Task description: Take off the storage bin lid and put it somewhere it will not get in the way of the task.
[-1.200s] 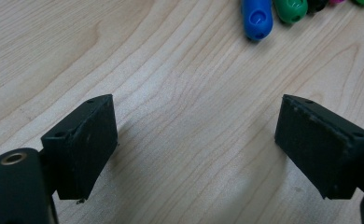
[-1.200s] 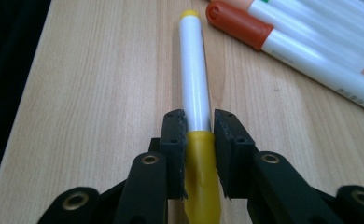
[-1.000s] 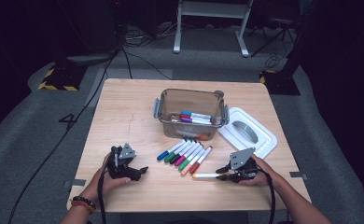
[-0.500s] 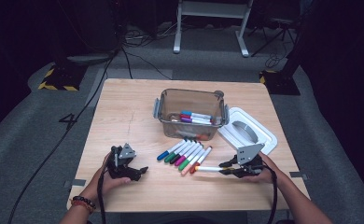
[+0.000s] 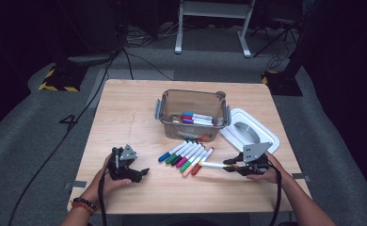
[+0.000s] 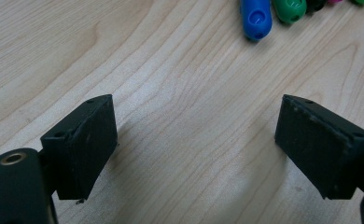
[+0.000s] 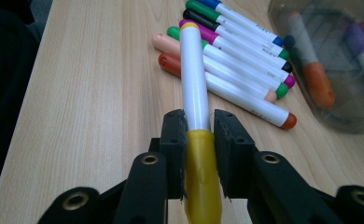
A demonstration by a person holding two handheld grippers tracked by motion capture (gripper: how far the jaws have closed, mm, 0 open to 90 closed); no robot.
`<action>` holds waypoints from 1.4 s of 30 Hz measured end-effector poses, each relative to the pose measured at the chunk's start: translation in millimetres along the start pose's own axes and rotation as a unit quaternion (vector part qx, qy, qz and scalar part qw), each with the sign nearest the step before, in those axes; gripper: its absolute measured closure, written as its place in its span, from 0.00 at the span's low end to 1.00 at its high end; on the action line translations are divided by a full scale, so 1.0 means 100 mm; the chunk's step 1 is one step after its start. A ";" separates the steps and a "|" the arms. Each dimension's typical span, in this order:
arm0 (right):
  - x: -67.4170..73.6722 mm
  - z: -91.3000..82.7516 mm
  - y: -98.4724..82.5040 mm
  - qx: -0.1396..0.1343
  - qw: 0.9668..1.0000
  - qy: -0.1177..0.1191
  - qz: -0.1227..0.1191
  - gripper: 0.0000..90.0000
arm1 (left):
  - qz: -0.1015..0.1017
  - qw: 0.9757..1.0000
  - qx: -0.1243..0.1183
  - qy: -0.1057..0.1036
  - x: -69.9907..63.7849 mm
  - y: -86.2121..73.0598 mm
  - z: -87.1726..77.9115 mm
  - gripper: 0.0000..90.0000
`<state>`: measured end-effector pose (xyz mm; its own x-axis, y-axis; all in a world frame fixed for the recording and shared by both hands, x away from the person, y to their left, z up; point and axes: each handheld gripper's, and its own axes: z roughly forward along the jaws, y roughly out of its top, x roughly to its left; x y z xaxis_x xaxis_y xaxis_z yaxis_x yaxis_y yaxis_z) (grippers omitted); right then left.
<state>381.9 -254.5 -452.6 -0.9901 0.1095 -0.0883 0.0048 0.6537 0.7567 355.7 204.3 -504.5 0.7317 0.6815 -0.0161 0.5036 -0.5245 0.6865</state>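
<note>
The right gripper (image 7: 199, 128) had its jaws closed tight on a yellow-capped marker (image 7: 195, 100), pinching it where the yellow cap met the white barrel. The barrel ran straight out ahead of the jaws, and its far yellow-ringed end lay over the row of markers (image 7: 231, 60); whether it touched them or hung just above could not be told from the right gripper view. In the high view this gripper (image 5: 228, 164) sat at the right front of the wooden bench (image 5: 125, 108), held in the person's right hand (image 5: 266, 170), with the marker (image 5: 213, 165) reaching left toward the row (image 5: 186, 155).

The left gripper (image 6: 194, 144) had its jaws spread wide with nothing between them, only bare wood. Beyond them lay the blue end (image 6: 255, 16) and the green end (image 6: 290, 9) of two markers, well apart from either jaw. In the high view the left gripper (image 5: 141, 173) rested low at the left front of the bench in the left hand (image 5: 107, 181).

Behind the row stood a clear plastic bin (image 5: 160, 110) with several markers inside, and a white lid (image 5: 268, 136) lay just to its right
</note>
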 end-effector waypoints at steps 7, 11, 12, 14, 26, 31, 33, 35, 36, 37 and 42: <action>-0.05 -0.07 0.01 -0.011 1.000 -0.019 0.007 0.83 | 0.000 1.000 -0.001 -0.001 0.00 0.00 0.00 0.15; -0.05 -0.12 0.03 -0.018 0.999 -0.027 0.010 0.83 | 0.002 1.000 -0.001 0.000 0.00 0.00 0.00 0.15; -0.06 -0.15 0.04 -0.023 0.999 -0.034 0.011 0.83 | -0.001 1.000 -0.001 -0.001 0.00 0.00 0.00 0.15; -0.07 -0.18 0.06 -0.026 0.999 -0.039 0.011 0.83 | 0.000 1.000 -0.001 -0.001 0.00 0.00 0.00 0.15; -0.11 -0.28 0.23 -0.044 0.997 -0.067 0.003 0.83 | -0.003 1.000 -0.001 0.002 -0.01 0.00 0.00 0.15; -0.15 -0.36 0.36 -0.051 0.995 -0.082 -0.005 0.83 | -0.003 1.000 -0.001 0.001 -0.01 0.00 0.00 0.15; -0.16 -0.38 0.40 -0.054 0.995 -0.084 -0.007 0.83 | -0.003 1.000 -0.001 0.002 -0.01 0.00 0.00 0.15; -0.21 -0.45 0.51 -0.064 0.994 -0.093 -0.007 0.83 | -0.003 1.000 -0.001 0.002 -0.01 0.00 0.00 0.15; -0.24 -0.46 0.55 -0.065 0.993 -0.095 -0.009 0.83 | -0.003 1.000 -0.001 0.002 -0.01 0.00 0.00 0.15; -0.26 -0.47 0.59 -0.065 0.993 -0.097 -0.012 0.83 | -0.003 1.000 -0.001 0.001 -0.01 0.00 0.00 0.15; -0.40 -0.46 0.77 -0.061 0.992 -0.107 -0.014 0.83 | -0.002 1.000 -0.001 0.000 0.00 0.00 0.00 0.15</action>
<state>415.7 -243.4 -361.2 -0.9368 0.2586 -0.2356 -0.0517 0.5638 0.8243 355.4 204.1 -504.6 0.7299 0.6834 -0.0178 0.5052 -0.5216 0.6875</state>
